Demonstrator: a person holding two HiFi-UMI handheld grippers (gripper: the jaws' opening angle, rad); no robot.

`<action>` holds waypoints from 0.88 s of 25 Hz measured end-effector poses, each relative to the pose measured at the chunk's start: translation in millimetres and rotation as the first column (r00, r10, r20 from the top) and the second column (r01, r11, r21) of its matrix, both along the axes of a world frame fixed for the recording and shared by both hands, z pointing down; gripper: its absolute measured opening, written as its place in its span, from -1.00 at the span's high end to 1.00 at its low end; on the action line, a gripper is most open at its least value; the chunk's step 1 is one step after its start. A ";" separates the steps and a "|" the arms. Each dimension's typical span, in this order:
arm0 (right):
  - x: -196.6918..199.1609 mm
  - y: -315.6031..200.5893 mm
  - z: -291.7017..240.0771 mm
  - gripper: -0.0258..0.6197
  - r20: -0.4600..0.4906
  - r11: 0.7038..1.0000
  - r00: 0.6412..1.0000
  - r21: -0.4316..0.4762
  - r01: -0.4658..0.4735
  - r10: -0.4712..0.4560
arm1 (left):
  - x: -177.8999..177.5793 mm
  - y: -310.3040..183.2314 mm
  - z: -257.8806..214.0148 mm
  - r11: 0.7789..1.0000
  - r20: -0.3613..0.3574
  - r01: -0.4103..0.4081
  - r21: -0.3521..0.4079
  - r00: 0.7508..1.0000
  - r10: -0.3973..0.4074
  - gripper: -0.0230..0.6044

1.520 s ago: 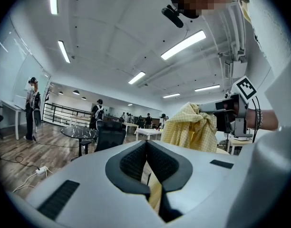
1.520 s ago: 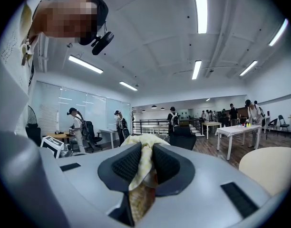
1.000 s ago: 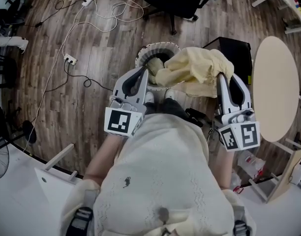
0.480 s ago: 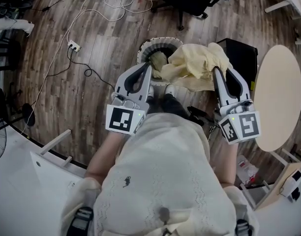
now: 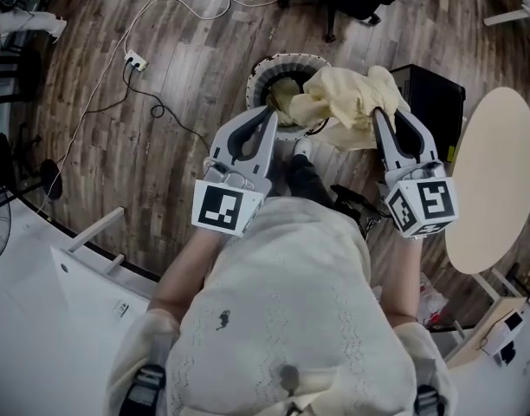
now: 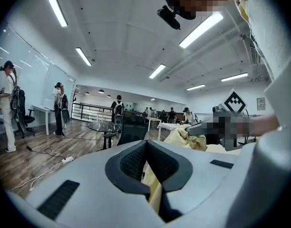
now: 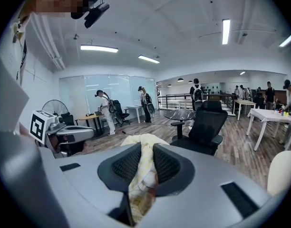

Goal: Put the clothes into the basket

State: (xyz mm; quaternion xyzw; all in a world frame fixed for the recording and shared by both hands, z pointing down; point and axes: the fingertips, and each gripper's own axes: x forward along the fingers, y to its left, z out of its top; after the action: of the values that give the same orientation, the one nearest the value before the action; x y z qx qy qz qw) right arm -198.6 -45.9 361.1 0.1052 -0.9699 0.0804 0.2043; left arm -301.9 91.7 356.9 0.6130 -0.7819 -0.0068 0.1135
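**A:** Right, both claws have a bite. The left claw [image 5: 267, 113] is closed on a thin fold of the yellow cloth [image 5: 347, 102], and the right claw [image 5: 379, 118] is clamped on a thicker bunch of it.

**B:** And where is the cloth against the basket [image 5: 287, 57]?

**A:** It's bunched between the two claws and hangs over the basket's right rim. Part of it is above the opening, part spills past the side over the floor [image 5: 178, 85]. A pale piece [image 5: 287, 94] already lies down inside.

**B:** How do you expect it to handle?

**A:** Light and completely limp, I'd say. It drapes and folds on itself, with no stiffness at all. It's not fragile, and the weave looks rough enough that the pads shouldn't slip. The catch is that it falls wherever it likes, so a loose tail could snag the rim or drop outside.

**B:** Best place to hold it?

**A:** Much as now: two pinches on gathered fabric, set apart, so the bulk sags between them over the opening. A thick fold is safer than a single edge. That thin pinch in the left claw is the one I'd watch.
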 end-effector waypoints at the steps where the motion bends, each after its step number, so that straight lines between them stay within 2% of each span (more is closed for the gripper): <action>1: -2.1 -0.9 4.6 0.66 -0.007 1.000 1.000 -0.005 0.005 -0.005 | -0.9 -0.5 2.6 1.000 -0.002 0.003 -0.005 1.000 -0.003 0.86; 12: -26.7 -14.2 68.3 0.66 -0.108 0.995 0.992 -0.073 0.064 -0.071 | -16.2 -6.6 19.6 0.998 -0.021 0.065 -0.027 0.998 -0.065 0.86; 22: -49.6 -12.9 137.5 0.66 -0.235 0.985 0.961 -0.125 0.120 -0.147 | -28.3 1.7 35.2 0.993 -0.033 0.104 -0.059 0.994 -0.106 0.86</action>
State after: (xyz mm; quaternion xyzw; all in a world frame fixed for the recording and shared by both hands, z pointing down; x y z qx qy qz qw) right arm -248.3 -58.8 498.6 0.0373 -0.9365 0.1060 0.3321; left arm -330.2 93.4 392.1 0.5671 -0.8108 -0.0017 0.1445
